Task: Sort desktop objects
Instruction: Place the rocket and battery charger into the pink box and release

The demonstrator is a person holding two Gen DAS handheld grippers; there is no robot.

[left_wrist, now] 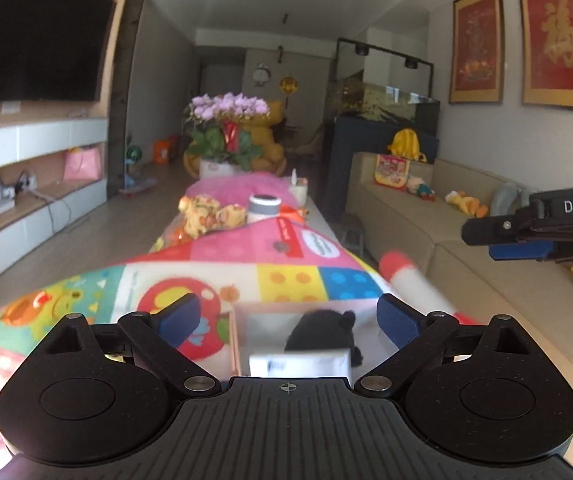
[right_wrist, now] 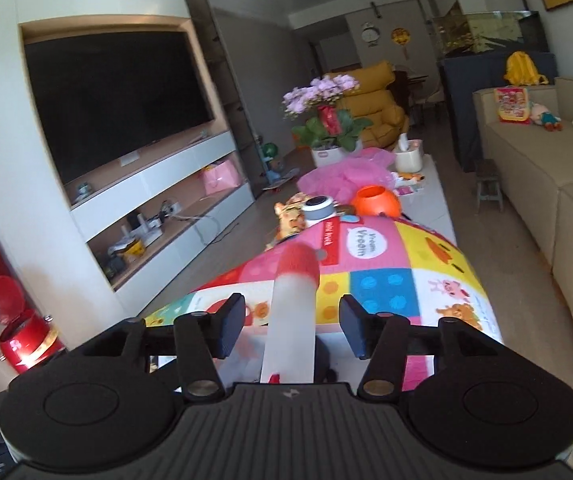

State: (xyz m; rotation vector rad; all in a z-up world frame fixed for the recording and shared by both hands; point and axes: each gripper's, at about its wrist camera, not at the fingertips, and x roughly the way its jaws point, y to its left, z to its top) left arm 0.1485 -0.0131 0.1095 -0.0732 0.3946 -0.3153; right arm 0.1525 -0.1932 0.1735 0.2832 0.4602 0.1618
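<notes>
White, red-capped marker pen [right_wrist: 292, 312]: lies lengthwise between right gripper [right_wrist: 292, 330] jaws, part-open, pads clear of it. Left gripper [left_wrist: 288, 320]: wide open, empty, farther off, over patterned worktop [left_wrist: 246, 252].

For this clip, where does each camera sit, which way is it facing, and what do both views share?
Left wrist: on the left gripper, looking down the long table over the colourful cartoon-print mat; its wide-spread blue-padded fingers show, the right gripper at right.
Right wrist: on the right gripper, facing the same way, angled toward the black television; a white marker with red cap lies loose between its fingers.
Shared: mat, marker, pink orchid pot, beige sofa.
</notes>
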